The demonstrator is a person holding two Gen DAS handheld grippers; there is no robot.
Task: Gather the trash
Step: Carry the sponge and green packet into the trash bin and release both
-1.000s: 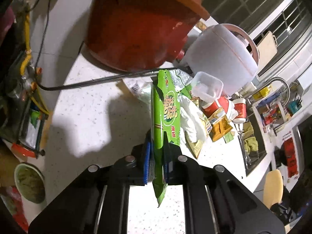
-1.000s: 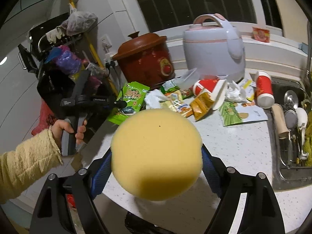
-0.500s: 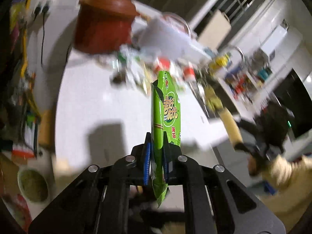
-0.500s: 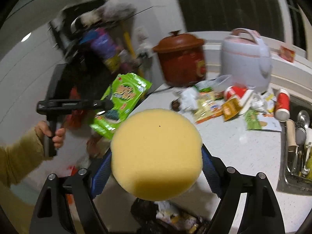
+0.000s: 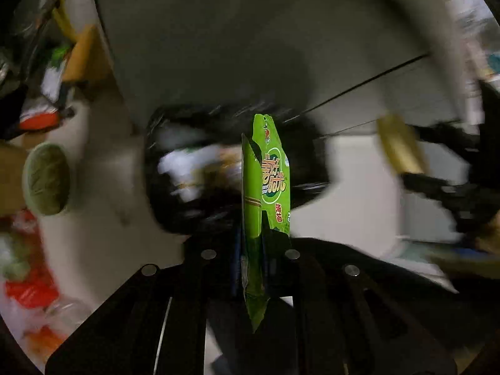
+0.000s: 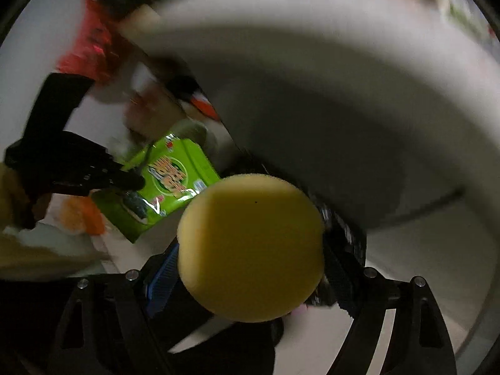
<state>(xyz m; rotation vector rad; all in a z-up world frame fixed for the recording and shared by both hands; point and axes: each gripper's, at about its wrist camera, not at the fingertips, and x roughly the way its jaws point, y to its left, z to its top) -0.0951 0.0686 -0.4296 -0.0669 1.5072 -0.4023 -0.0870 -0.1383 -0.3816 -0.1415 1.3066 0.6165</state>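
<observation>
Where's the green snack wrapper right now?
The green snack wrapper is clamped upright in the left claw, in front of the open black trash bag, left of the right claw's yellow sponge.

We see a dim, motion-blurred room, with a broad grey cabinet face [image 5: 250, 47] in shadow above a pale floor [image 5: 103, 234]. A green bowl [image 5: 47, 179] sits on that floor beside blurred red clutter [image 5: 28, 290].

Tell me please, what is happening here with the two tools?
A person is collecting trash. The left hand-held gripper is shut on a green snack wrapper and holds it above a black trash bag, whose blurred contents look like other rubbish. The right hand-held gripper clamps a round yellow sponge close by. The wrapper is not yet released.
</observation>
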